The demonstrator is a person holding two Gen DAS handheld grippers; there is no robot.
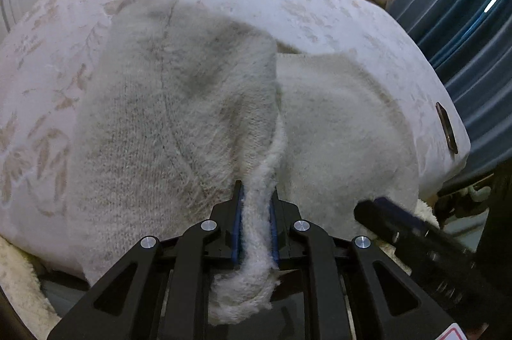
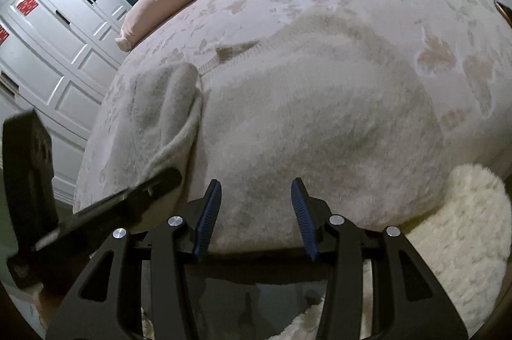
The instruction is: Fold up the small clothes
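Left tongs [image 1: 256,196] on sweater [image 1: 179,103] hem; right tongs [image 2: 256,196] agape.

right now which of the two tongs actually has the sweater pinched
The left tongs: a ridge of the fuzzy white sweater is clamped between its blue pads. The right tongs stand open, gripping nothing.

Left matte-black two-finger gripper [image 1: 256,196]: blue ribbed pads [image 1: 236,228], round silver pivot screws [image 1: 208,225], triangular cutouts, red-white sticker corner. Right matte-black gripper [image 2: 256,189]: same blue pads [image 2: 209,218], silver screws [image 2: 175,221].
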